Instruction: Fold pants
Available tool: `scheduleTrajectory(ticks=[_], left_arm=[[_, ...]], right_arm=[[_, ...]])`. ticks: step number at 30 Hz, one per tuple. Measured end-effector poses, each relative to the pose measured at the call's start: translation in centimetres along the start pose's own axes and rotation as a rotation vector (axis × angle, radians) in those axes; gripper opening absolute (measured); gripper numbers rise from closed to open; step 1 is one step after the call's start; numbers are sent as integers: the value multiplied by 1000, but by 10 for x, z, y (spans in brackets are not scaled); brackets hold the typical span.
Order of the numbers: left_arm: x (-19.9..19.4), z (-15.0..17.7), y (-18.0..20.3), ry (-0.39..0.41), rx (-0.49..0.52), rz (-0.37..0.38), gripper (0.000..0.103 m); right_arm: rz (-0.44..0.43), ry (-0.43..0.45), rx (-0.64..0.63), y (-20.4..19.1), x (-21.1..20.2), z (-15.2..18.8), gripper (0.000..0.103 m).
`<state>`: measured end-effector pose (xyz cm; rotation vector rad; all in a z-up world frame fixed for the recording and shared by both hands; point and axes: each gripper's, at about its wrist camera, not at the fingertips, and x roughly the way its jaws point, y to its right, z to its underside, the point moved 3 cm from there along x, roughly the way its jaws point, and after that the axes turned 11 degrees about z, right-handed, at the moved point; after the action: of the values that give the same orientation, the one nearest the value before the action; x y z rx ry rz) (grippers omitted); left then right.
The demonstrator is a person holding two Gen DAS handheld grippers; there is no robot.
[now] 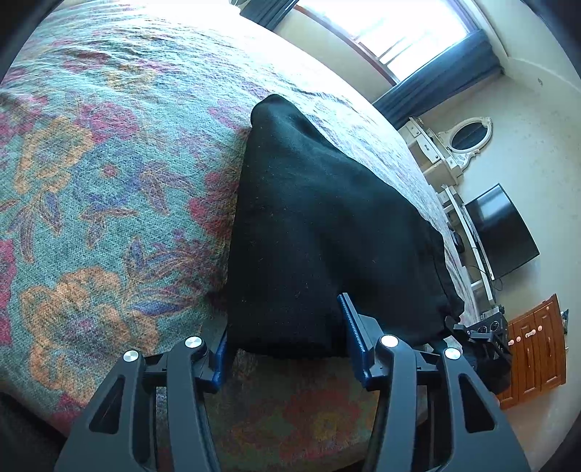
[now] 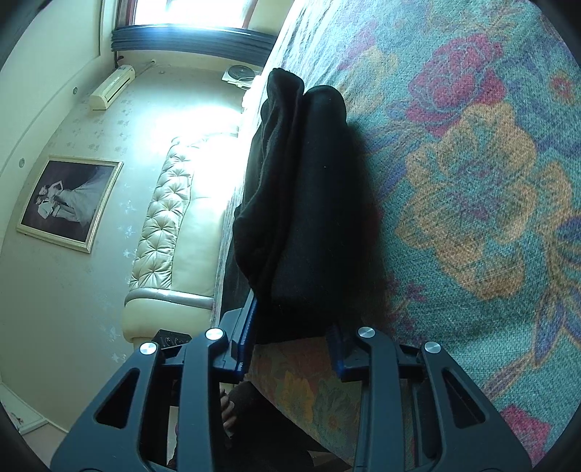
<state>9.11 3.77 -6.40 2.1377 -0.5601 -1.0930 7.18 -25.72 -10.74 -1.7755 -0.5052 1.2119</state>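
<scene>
Bed: a bedspread (image 1: pixel 90 181) in teal with red and orange flowers covers it
Left gripper (image 1: pixel 287 348): jaws narrowed on the near edge of the pants (image 1: pixel 319 236), blue pads against the cloth
Right gripper (image 2: pixel 290 337): jaws clamped on the near end of the same pants
Pants: black, folded into a thick bundle, lying on the bedspread near the bed's edge
Room: padded cream headboard (image 2: pixel 170 218), framed picture (image 2: pixel 69 199), television (image 1: pixel 504 232), bright window (image 1: pixel 392 29) beyond

Folded pants (image 1: pixel 326 232) lie on bed (image 1: pixel 109 181) near its front edge. Left tool (image 1: pixel 287 348) at one near corner, right tool (image 2: pixel 290 337) at other; pants between each tool's fingers.
</scene>
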Motion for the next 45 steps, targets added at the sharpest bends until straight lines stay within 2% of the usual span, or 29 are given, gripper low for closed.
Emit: scheduleTrajectory(ticks=[39, 41, 45], left_arm=[[-1, -2, -1, -11, 31, -26, 50], [-2, -2, -2, -12, 29, -23, 50], [-2, -2, -3, -14, 24, -20, 50]], right_arm=[[-12, 4, 30, 5, -3, 4, 30], [-6, -1, 31, 7, -1, 3, 31], [7, -24, 17, 5, 0, 0, 47]])
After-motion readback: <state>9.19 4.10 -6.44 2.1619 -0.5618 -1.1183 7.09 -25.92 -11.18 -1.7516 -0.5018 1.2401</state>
